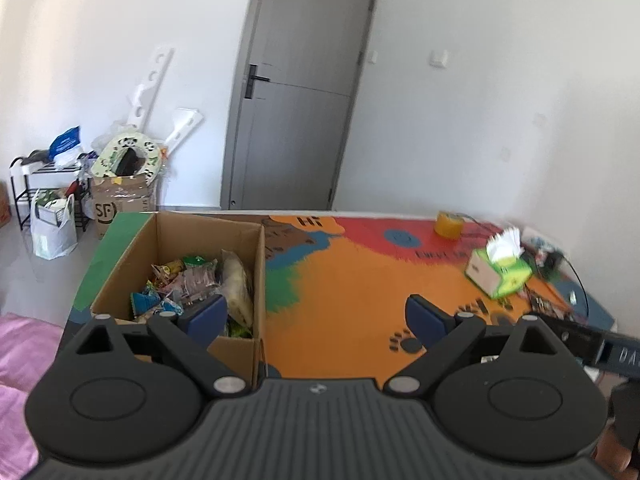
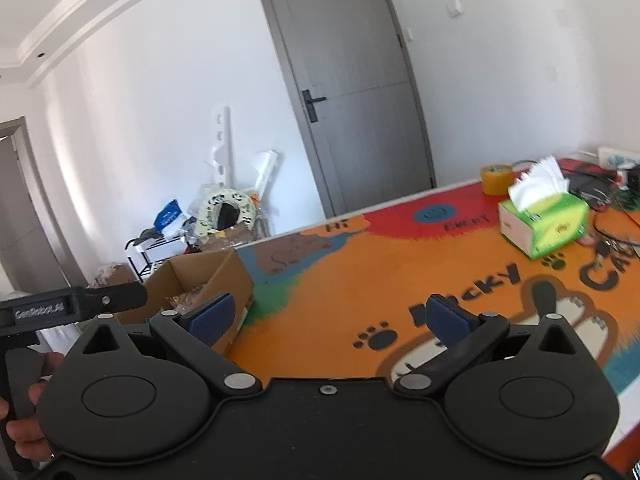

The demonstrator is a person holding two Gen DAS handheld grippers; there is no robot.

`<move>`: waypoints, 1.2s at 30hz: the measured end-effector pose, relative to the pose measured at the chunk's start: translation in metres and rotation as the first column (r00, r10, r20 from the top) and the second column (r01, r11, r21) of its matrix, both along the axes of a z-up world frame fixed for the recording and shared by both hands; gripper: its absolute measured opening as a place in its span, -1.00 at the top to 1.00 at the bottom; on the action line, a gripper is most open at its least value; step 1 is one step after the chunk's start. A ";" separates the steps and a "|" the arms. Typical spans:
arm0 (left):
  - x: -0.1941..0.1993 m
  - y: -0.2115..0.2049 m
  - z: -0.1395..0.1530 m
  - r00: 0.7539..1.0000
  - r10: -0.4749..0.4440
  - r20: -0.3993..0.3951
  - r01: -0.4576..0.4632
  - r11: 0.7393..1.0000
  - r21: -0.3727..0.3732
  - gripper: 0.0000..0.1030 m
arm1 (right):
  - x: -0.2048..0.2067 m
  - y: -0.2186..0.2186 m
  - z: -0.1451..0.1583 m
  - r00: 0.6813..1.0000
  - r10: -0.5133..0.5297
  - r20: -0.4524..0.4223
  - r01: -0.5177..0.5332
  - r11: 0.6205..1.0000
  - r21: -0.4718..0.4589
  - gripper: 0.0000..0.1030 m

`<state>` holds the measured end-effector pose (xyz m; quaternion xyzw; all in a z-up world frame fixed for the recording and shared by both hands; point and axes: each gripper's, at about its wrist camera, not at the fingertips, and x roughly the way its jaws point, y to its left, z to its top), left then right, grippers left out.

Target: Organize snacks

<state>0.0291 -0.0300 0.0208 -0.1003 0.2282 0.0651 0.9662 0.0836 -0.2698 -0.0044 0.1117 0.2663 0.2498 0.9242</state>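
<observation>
Holding both claws wide and empty, the person has them poised above the near edge of the table. The left gripper hangs with its blue pads spread far apart, one pad over the near right corner of the cardboard box, nothing between them. The right gripper is equally wide open over the bare orange mat, gripping nothing.

The snacks lie heaped inside the box at the left edge of the table: crinkly wrappers piled loosely, with a pale long packet leaning against the right wall. No snack shows on the mat outside the box in either view, so the sorting step seems either finished or about to start from the box; which one cannot be told.

If a packet is to be picked, the left claw is better placed. It should descend straight between the walls, avoid catching the rim, and close on one wrapper's edge rather than the heap, since loose foil will likely slide and drag its neighbours.

Farther off, near the right edge, stand a green tissue box and a roll of yellow tape, with tangled cables beyond; none is a snack, and the right claw should keep clear of them.
</observation>
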 end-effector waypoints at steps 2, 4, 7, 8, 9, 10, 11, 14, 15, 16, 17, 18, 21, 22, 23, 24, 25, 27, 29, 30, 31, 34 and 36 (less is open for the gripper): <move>-0.003 -0.002 0.000 1.000 -0.016 -0.010 0.016 1.000 0.017 -0.89 | -0.004 -0.005 0.000 1.000 -0.005 -0.005 0.005 1.000 0.004 -1.00; -0.007 -0.003 0.000 1.000 -0.022 -0.014 0.022 0.999 0.027 -0.92 | -0.006 -0.006 0.001 1.000 -0.020 -0.004 0.020 1.000 -0.014 -1.00; -0.012 -0.003 0.002 0.999 -0.033 -0.020 0.034 0.999 0.037 -0.97 | -0.008 -0.007 0.004 1.000 -0.023 -0.005 0.023 0.999 -0.023 -1.00; -0.013 -0.003 0.003 0.999 -0.036 -0.021 0.037 0.998 0.041 -0.99 | -0.009 -0.006 0.006 1.000 -0.021 -0.004 0.021 0.999 -0.026 -1.00; -0.013 -0.004 0.004 0.999 -0.040 -0.022 0.041 0.998 0.046 -0.99 | -0.010 -0.005 0.006 1.000 -0.018 -0.003 0.018 0.999 -0.030 -1.00; -0.014 -0.004 0.004 0.999 -0.045 -0.025 0.046 0.998 0.051 -0.99 | -0.011 -0.004 0.007 1.000 -0.014 -0.003 0.014 0.999 -0.034 -1.00; -0.014 -0.004 0.005 0.999 -0.046 -0.029 0.048 0.997 0.055 -0.99 | -0.012 -0.003 0.008 1.000 -0.011 -0.006 0.011 0.999 -0.036 -1.00; -0.015 -0.005 0.006 0.998 -0.045 -0.036 0.047 0.997 0.058 -0.99 | -0.014 0.000 0.011 1.000 0.000 -0.015 -0.001 0.999 -0.044 -1.00; -0.015 -0.004 0.006 0.998 -0.043 -0.037 0.045 0.997 0.055 -0.99 | -0.015 0.001 0.011 1.000 0.002 -0.017 -0.002 0.999 -0.051 -1.00; -0.016 -0.004 0.006 0.998 -0.043 -0.037 0.045 0.998 0.054 -0.99 | -0.016 0.003 0.011 1.000 0.004 -0.018 -0.005 0.998 -0.058 -1.00; -0.016 -0.004 0.006 0.998 -0.043 -0.037 0.045 0.998 0.052 -0.99 | -0.017 0.004 0.011 1.000 0.009 -0.017 -0.010 0.998 -0.064 -1.00; -0.017 -0.004 0.006 0.998 -0.041 -0.039 0.043 0.998 0.051 -0.99 | -0.019 0.006 0.012 1.000 0.015 -0.014 -0.016 0.997 -0.070 -1.00; -0.018 -0.002 0.005 0.998 -0.036 -0.042 0.038 0.998 0.053 -0.99 | -0.023 0.009 0.015 0.999 0.031 -0.012 -0.031 0.997 -0.076 -1.00; -0.019 -0.002 0.005 0.999 -0.034 -0.043 0.036 0.998 0.054 -0.99 | -0.024 0.011 0.016 0.999 0.041 -0.017 -0.042 0.996 -0.075 -1.00; -0.019 -0.001 0.005 0.999 -0.032 -0.044 0.034 0.998 0.053 -0.99 | -0.024 0.012 0.017 0.999 0.048 -0.021 -0.049 0.996 -0.074 -1.00; -0.020 0.000 0.005 0.998 -0.031 -0.045 0.034 0.998 0.053 -0.99 | -0.025 0.012 0.017 0.998 0.054 -0.022 -0.055 0.996 -0.073 -1.00; -0.020 0.001 0.005 0.998 -0.029 -0.047 0.032 0.998 0.054 -0.99 | -0.025 0.013 0.017 0.998 0.058 -0.022 -0.059 0.995 -0.076 -1.00; -0.021 0.002 0.004 0.998 -0.023 -0.051 0.026 0.998 0.059 -0.99 | -0.027 0.015 0.018 0.998 0.059 -0.025 -0.061 0.994 -0.086 -1.00; -0.022 0.004 0.004 0.998 -0.020 -0.056 0.023 0.998 0.061 -0.99 | -0.027 0.016 0.017 0.998 0.060 -0.028 -0.062 0.994 -0.093 -1.00; -0.022 0.004 0.003 0.998 -0.019 -0.058 0.022 0.998 0.062 -0.99 | -0.027 0.017 0.017 0.998 0.060 -0.029 -0.062 0.993 -0.097 -1.00; -0.022 0.005 0.003 0.998 -0.017 -0.059 0.020 0.998 0.063 -0.99 | -0.027 0.017 0.017 0.998 0.058 -0.030 -0.061 0.993 -0.098 -1.00; -0.021 0.007 0.001 0.997 -0.011 -0.071 0.016 0.998 0.063 -0.99 | -0.026 0.016 0.016 0.998 0.054 -0.036 -0.058 0.994 -0.096 -1.00; -0.020 0.007 0.000 0.997 -0.013 -0.078 0.018 0.998 0.062 -0.99 | -0.026 0.016 0.015 0.998 0.054 -0.038 -0.057 0.994 -0.096 -1.00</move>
